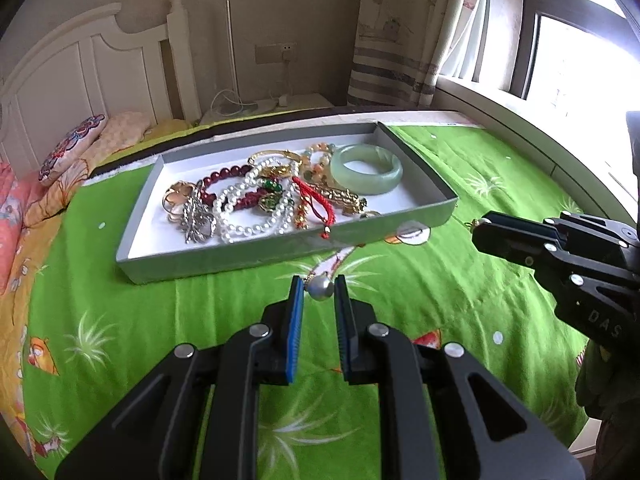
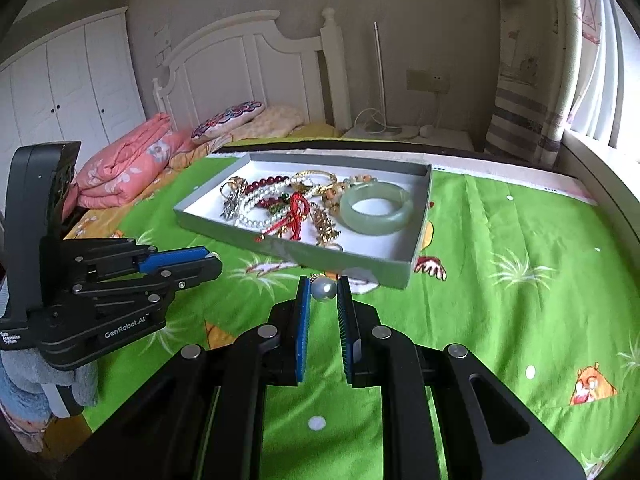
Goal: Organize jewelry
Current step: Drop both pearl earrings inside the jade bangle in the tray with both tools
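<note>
Pearls (image 1: 321,289) (image 2: 324,290) — two: one in left tongs (image 1: 318,285), one in right tongs (image 2: 323,285).

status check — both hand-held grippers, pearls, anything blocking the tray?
Left hand-held gripper shut on a pearl earring. Right hand-held gripper shut on a second pearl earring. Grey tray just ahead, crowded with tangled jewelry; path unobstructed.

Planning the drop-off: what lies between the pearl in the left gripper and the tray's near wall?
In the left wrist view, only green bedsheet and a thin chain running from the pearl in the left gripper toward the tray.
</note>
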The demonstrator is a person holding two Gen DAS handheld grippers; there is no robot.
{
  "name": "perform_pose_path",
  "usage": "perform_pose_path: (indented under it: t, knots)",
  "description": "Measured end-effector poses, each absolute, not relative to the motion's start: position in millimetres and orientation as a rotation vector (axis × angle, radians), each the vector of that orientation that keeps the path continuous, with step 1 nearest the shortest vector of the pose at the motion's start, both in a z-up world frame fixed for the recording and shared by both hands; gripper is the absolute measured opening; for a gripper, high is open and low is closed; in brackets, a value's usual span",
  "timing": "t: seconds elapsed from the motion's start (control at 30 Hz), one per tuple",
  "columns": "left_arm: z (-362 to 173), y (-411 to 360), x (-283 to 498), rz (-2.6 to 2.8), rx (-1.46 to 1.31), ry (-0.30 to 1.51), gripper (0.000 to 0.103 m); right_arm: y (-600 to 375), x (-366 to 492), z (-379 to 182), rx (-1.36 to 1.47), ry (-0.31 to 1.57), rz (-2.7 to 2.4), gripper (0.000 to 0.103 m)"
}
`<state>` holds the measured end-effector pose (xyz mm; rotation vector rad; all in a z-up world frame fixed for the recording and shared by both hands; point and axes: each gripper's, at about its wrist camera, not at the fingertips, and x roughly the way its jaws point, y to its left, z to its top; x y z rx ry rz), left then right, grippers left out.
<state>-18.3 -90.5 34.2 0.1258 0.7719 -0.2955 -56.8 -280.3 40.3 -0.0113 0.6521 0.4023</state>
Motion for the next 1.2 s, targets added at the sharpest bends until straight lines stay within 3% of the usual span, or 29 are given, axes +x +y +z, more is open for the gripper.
perform_pose_path:
  t: [0.5, 0.87, 0.97, 1.03, 1.13, 1.2]
  knots:
    - [64, -109, 66, -0.369, 0.025, 0.736, 0.015, -269, 26, 45, -0.048, 0.661, 0.35, 0.015]
    - [57, -148, 132, -0.451, -0.002, 0.775, 0.017, -273, 69, 29, -0.02, 0.709, 0.334, 0.016]
    - [56, -148, 138, -0.435, -0.014, 0.778, 0.037, -279, 66, 31, 0.003, 0.7, 0.34, 0.021]
    - [60, -141, 133, -0.407, -0.026, 0.757, 0.064, -284, 59, 34, 0.013, 0.694, 0.331, 0.027]
    - [73, -119, 111, -0.317, -0.028, 0.675, 0.082, -294, 38, 41, 0.059, 0.679, 0.324, 0.029]
    - [79, -105, 88, -0.236, 0.006, 0.603, 0.098, -296, 21, 42, 0.082, 0.678, 0.316, 0.045]
